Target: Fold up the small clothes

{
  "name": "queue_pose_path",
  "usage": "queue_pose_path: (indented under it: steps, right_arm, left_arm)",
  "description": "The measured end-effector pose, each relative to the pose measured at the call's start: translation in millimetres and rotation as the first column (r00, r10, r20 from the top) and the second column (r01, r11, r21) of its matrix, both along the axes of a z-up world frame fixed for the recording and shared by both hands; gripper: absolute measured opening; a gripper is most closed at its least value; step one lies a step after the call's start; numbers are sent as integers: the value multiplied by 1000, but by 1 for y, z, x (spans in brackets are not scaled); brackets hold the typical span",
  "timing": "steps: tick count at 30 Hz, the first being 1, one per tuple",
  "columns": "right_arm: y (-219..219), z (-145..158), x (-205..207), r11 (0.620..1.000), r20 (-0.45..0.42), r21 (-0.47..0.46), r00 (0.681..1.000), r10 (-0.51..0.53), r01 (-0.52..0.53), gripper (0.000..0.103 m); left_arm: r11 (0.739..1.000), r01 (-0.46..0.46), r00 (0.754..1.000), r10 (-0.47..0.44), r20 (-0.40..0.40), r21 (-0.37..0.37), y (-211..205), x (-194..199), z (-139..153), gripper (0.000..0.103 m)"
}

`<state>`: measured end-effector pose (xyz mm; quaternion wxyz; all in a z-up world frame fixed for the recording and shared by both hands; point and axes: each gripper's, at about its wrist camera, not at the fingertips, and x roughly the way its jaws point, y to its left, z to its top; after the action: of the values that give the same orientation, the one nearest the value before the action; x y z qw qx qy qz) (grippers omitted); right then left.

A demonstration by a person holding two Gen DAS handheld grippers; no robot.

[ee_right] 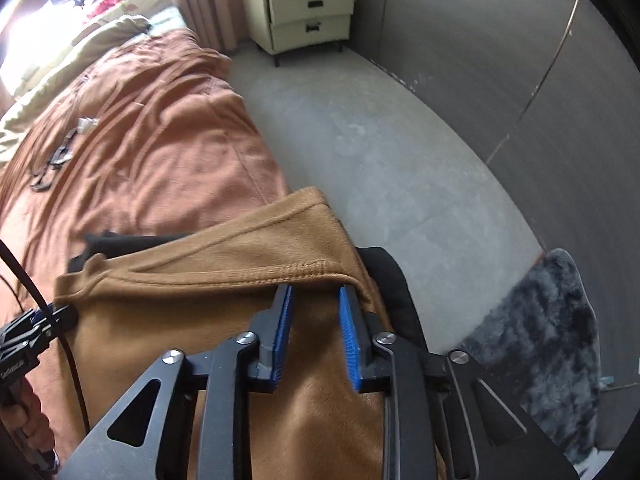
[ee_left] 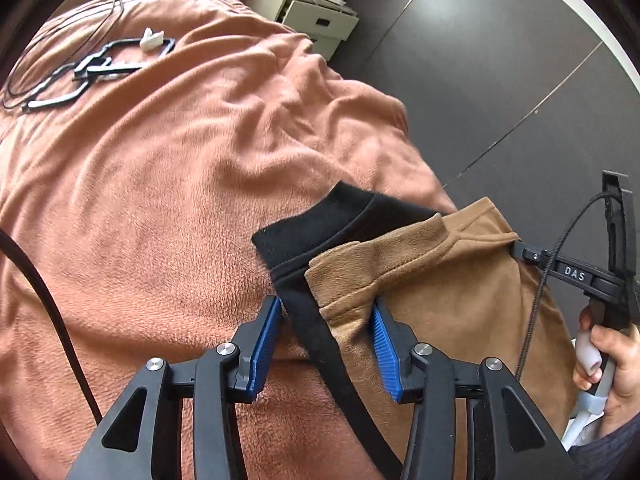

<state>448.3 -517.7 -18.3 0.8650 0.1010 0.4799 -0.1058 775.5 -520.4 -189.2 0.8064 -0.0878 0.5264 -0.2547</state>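
The brown garment point(ee_left: 440, 280), with its black waistband point(ee_left: 320, 340) and black lining, lies at the bed's point(ee_left: 160, 200) right edge, close to the drop to the floor point(ee_right: 360, 140). The left gripper point(ee_left: 326, 316) has its jaws spread around the folded brown hem and the black band without pressing them, and the right gripper point(ee_right: 316, 300) has its jaws narrow but apart, with tips under the stitched hem, so I cannot tell if they pinch cloth. If either one closes on a single layer only, the fold can open; a pull toward the edge can also drag the garment onto the floor.
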Motion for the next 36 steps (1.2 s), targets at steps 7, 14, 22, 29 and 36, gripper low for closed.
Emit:
queue_pose_path:
  steps: [7,14,22,29,36]
  right_arm:
    - [12,21,-18,1000,36,-20,999,15,-14,21]
    - [9,24,-61,1000,14,-21,1000,18,-17,22]
    - [14,32,-141,999,13,-18,999,47,-47,22]
    - [10,4,-179,1000,5,-10,1000,18,-18,22]
    - [-6,-13,-193,997,31,22,997,-76,76,21]
  left_arm:
    - [1000,-1,1000,2,-4,16,1,-7,12,47]
    - [999,26,1000,-26,-11,18,-7,-31,25,47]
    - [997,69,997,-68,-28,46,-18,-79,30,48]
    - [992,116,992,-113,-56,48,-24,-112,26,49]
    - [990,127,990,-123,-73,54,-30,-134,20,53]
